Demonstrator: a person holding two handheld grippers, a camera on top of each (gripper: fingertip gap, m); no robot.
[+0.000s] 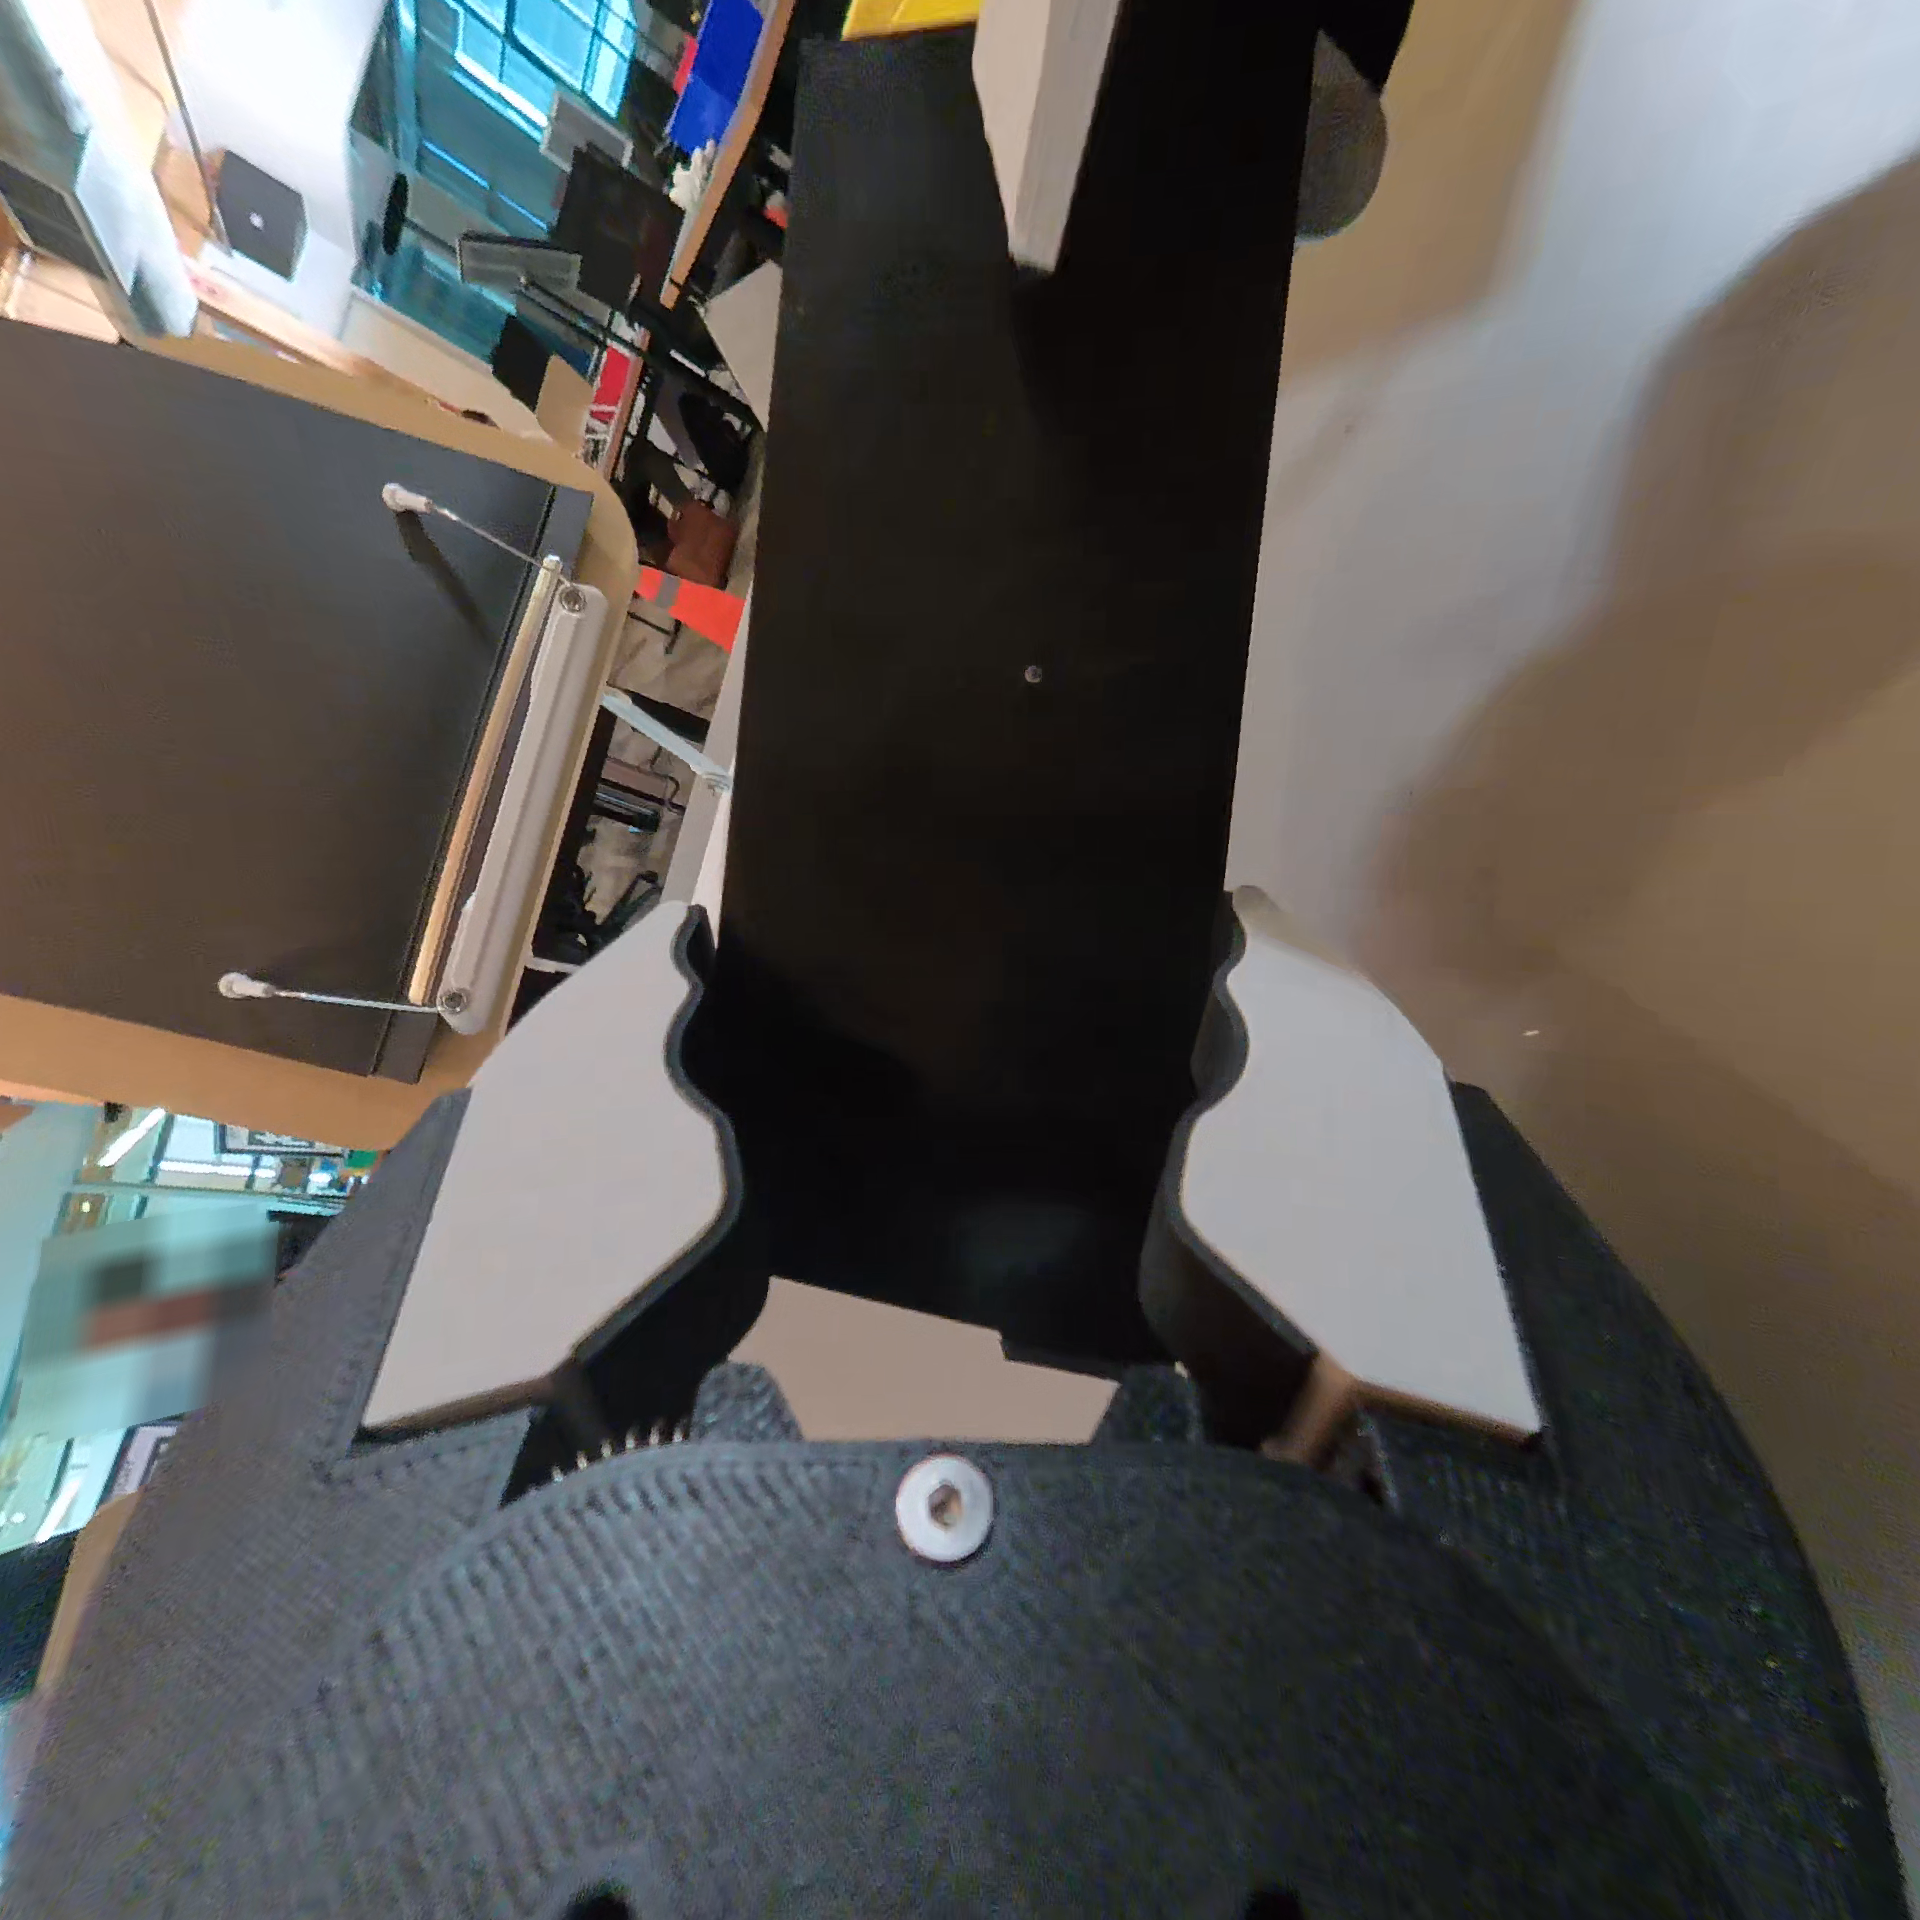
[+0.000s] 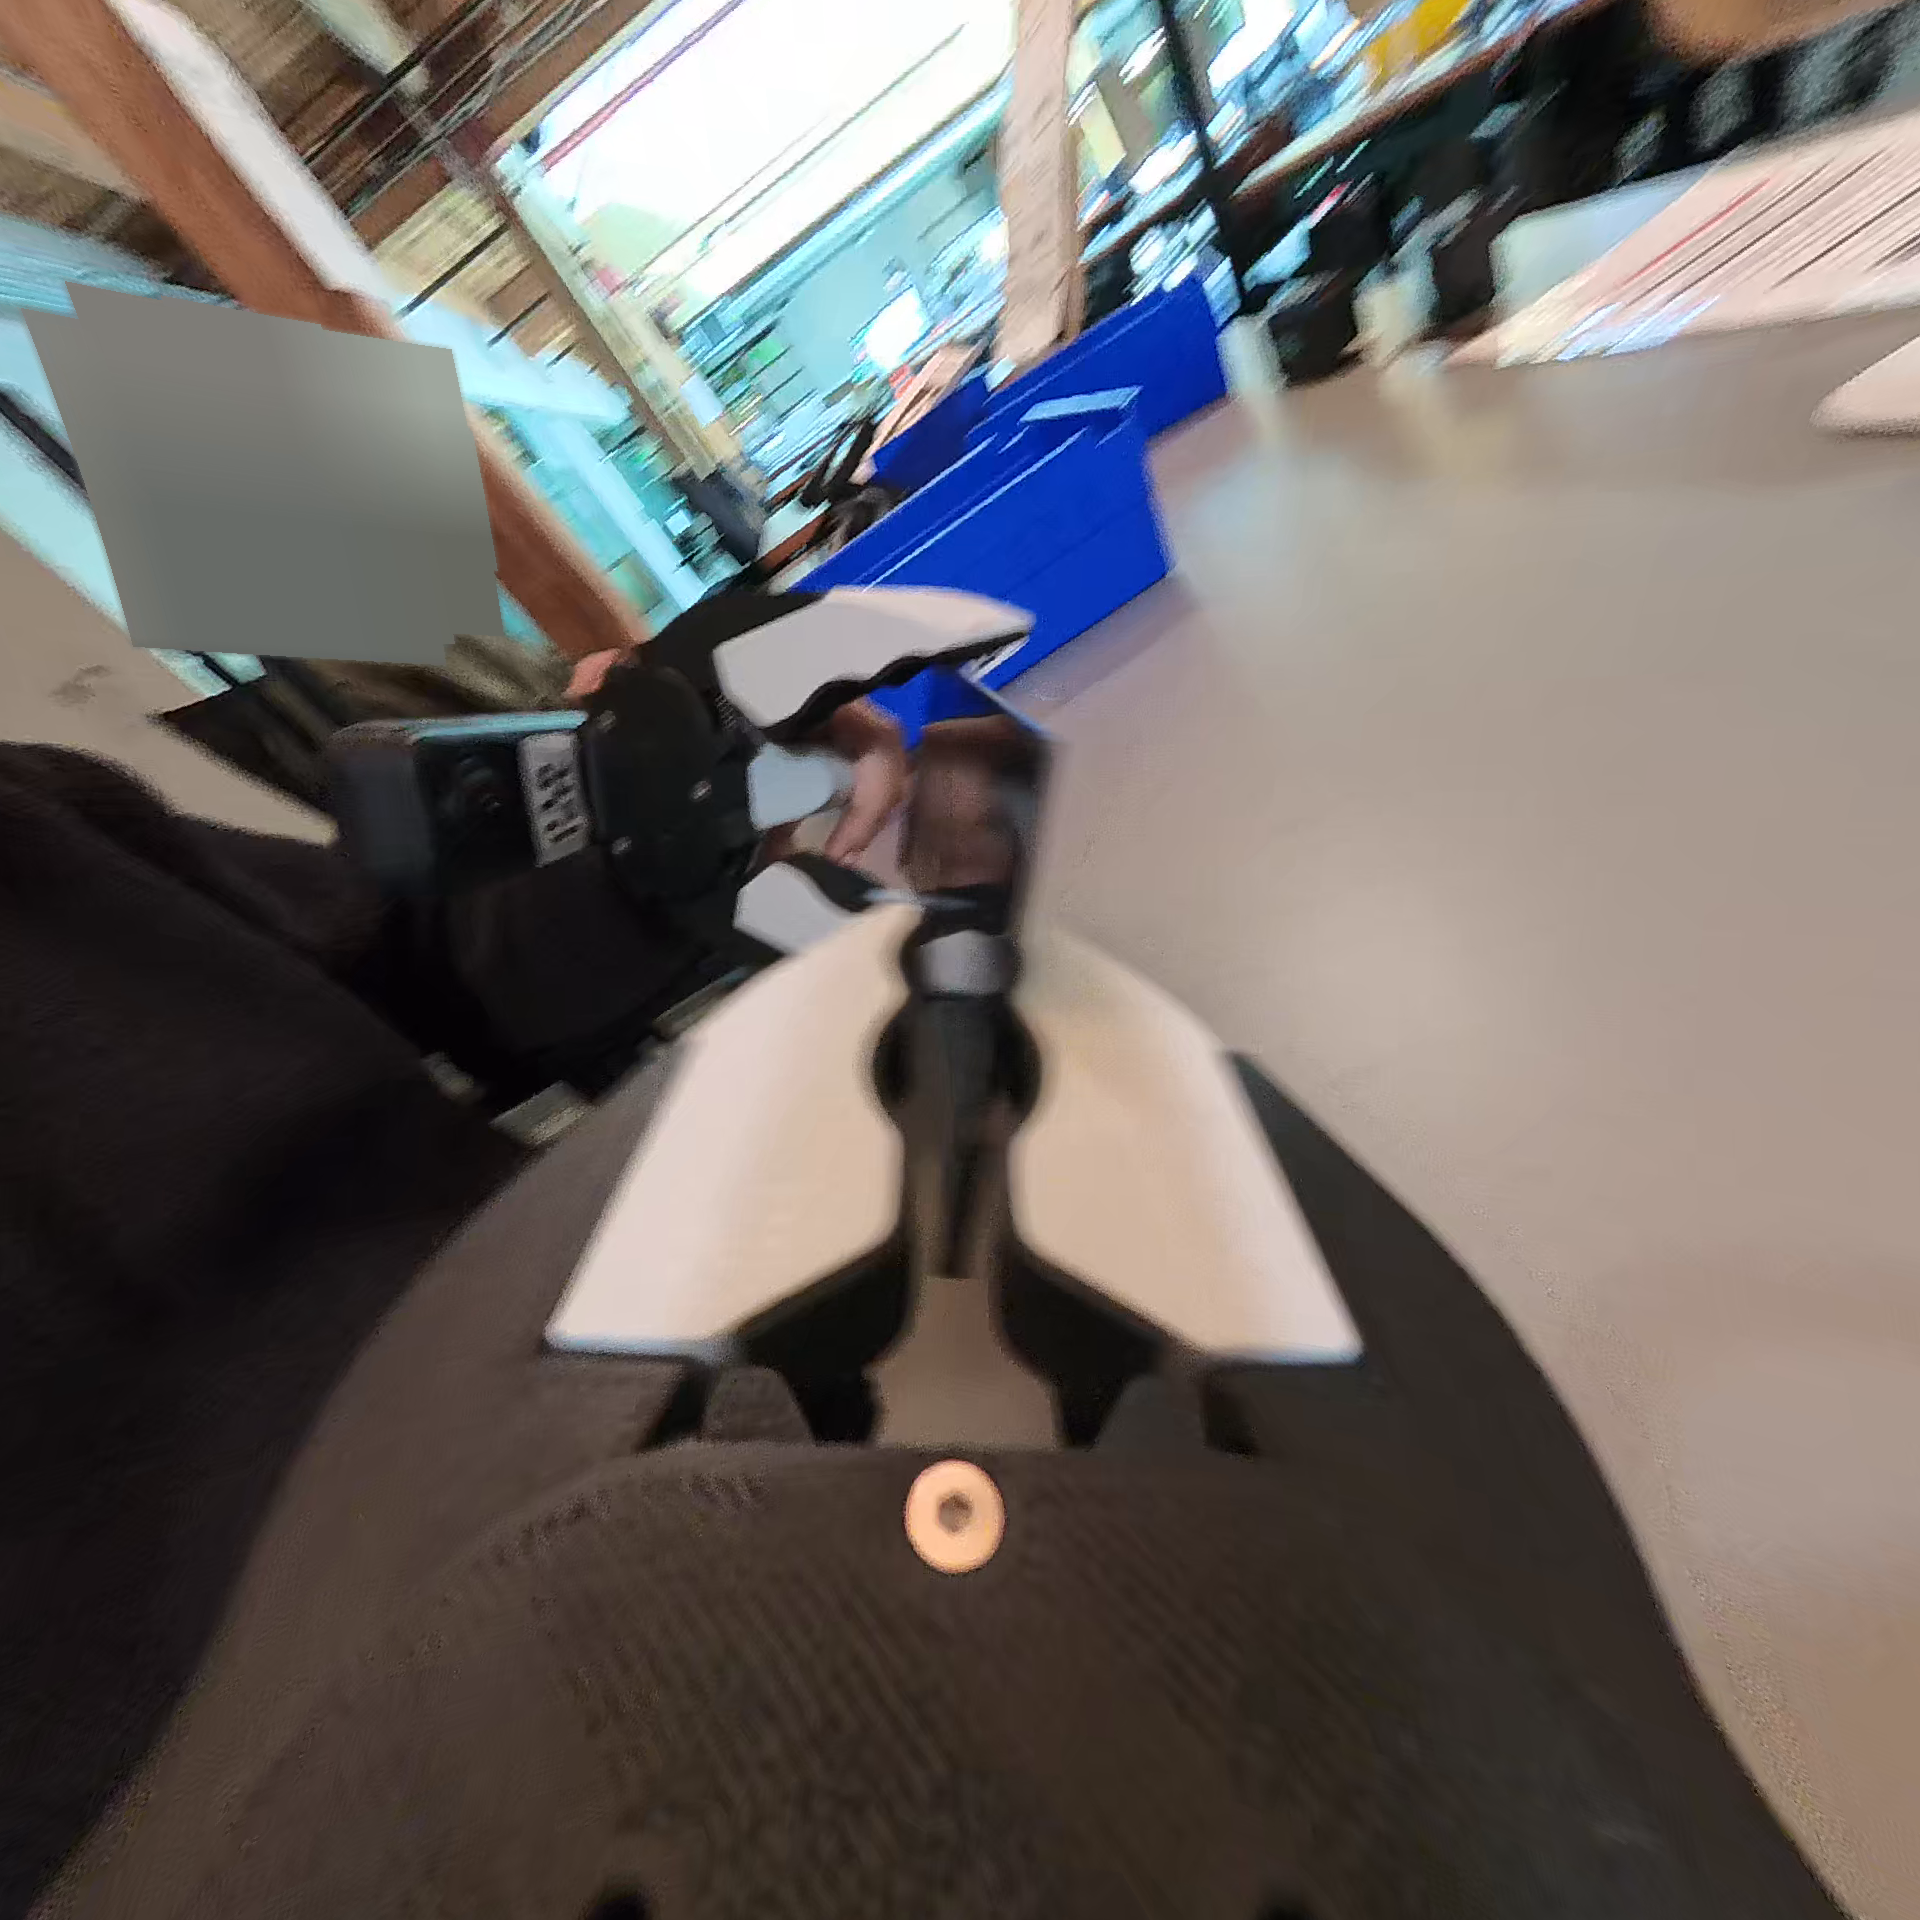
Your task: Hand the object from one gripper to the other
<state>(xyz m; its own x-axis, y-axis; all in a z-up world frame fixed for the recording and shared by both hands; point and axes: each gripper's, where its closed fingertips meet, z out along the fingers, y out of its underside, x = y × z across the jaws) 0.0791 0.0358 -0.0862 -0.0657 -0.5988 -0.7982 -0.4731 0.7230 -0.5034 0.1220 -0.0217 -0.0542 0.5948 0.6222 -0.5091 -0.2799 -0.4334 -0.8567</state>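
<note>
A long flat black slab (image 1: 997, 623) runs forward from between the white fingers of my left gripper (image 1: 966, 914). These jaws stand wide, one on each side edge of the slab. At the slab's far end, a white finger (image 1: 1039, 135) of the right gripper lies against its face. In the right wrist view my right gripper (image 2: 961, 925) is almost closed, pinching the slab's (image 2: 977, 821) thin edge. The left gripper (image 2: 925, 748) reaches in from the left there. A thin gap shows between its upper finger (image 2: 883, 634) and the slab. This view is blurred.
A beige tabletop (image 2: 1455, 831) lies under both grippers and also shows in the left wrist view (image 1: 1610, 727). Blue bins (image 2: 1018, 520) stand at its far edge. A black cabinet front with a metal handle (image 1: 520, 769) is to the left. A dark sleeve (image 2: 208, 1039) fills the lower left.
</note>
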